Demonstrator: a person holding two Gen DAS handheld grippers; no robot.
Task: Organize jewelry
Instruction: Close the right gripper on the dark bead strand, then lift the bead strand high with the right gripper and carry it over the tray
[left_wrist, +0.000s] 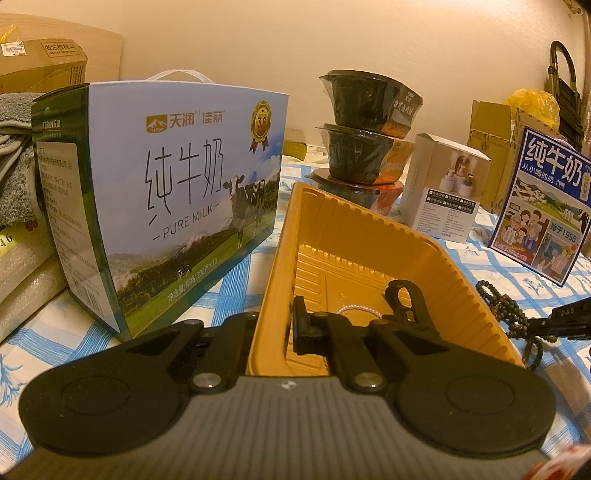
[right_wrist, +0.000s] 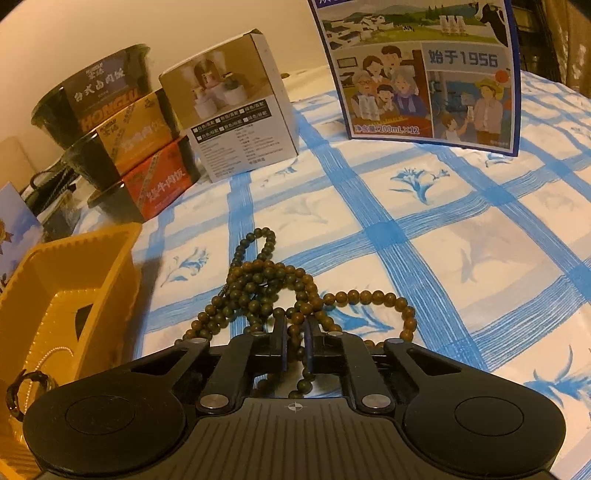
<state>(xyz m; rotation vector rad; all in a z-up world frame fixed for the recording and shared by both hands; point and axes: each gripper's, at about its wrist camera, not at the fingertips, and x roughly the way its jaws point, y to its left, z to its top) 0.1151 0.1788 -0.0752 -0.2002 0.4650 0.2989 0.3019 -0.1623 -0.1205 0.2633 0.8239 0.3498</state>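
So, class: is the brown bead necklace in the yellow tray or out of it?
Out. The brown bead necklace lies heaped on the checked cloth beside the yellow tray.

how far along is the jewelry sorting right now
Done: a pearl strand already lies in the yellow tray, whose wall the left gripper clamps. In hand: the right gripper pinches the brown bead necklace, mostly still on the tablecloth. Left: moving it into the tray.

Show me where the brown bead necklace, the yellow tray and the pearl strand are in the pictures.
bead necklace (right_wrist: 258, 284), right wrist view, on the heap of beads lying on the cloth.
yellow tray (left_wrist: 343, 225), left wrist view, on its far inner wall.
pearl strand (left_wrist: 356, 308), left wrist view, on the visible arc inside the tray.
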